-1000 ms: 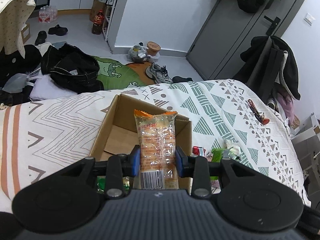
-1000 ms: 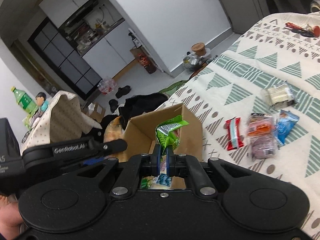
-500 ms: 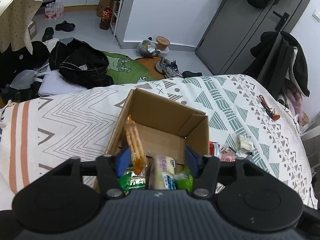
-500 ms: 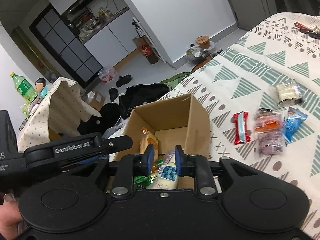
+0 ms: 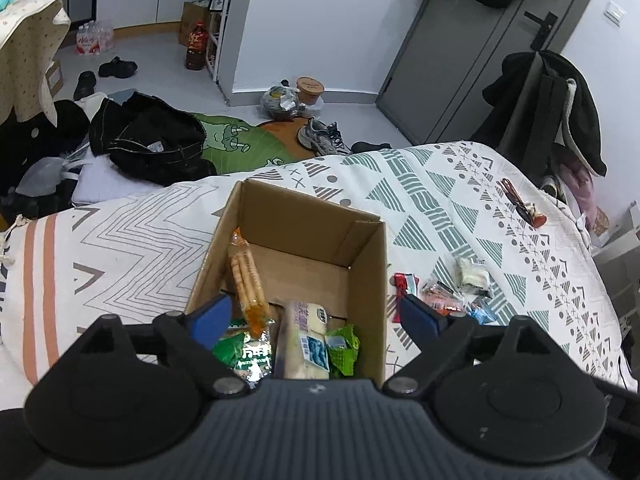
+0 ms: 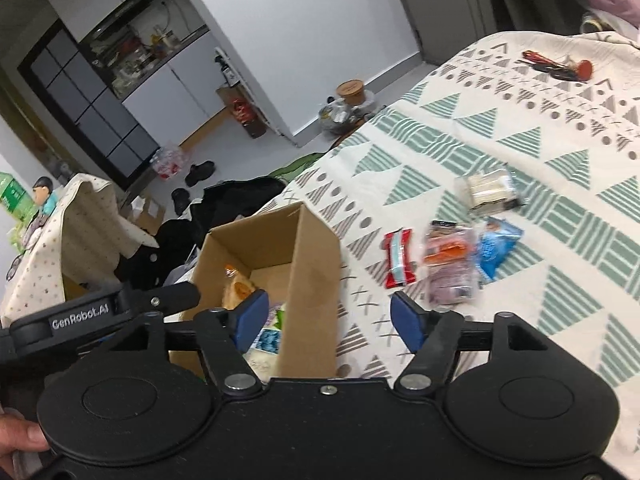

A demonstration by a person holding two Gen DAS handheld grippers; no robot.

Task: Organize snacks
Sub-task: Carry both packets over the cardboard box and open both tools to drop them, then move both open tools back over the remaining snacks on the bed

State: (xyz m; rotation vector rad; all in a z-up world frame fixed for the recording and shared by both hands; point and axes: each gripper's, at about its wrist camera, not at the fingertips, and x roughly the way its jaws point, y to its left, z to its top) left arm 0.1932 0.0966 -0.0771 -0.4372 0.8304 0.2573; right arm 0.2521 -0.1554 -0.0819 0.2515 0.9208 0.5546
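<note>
The bed (image 5: pixel 440 184) carries an open cardboard box (image 5: pixel 362 280) collecting snacks, an orange biscuit pack (image 5: pixel 246 276) leaning inside. Loose snack packets (image 6: pixel 448 256) lie just beside it, perhaps five. Both the left hand-held gripper (image 5: pixel 316 320) and right hand-held gripper (image 6: pixel 326 320) gape wide, empty.

Each black tool (image 6: pixel 327 320) carries blue fingertips (image 6: pixel 250 316), silver screws and white "GenRobot.AI" lettering.

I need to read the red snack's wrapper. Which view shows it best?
The right wrist view: the red snack lies unobstructed on the bedspread. In the left wrist view it is small, partly hidden behind the box.
</note>
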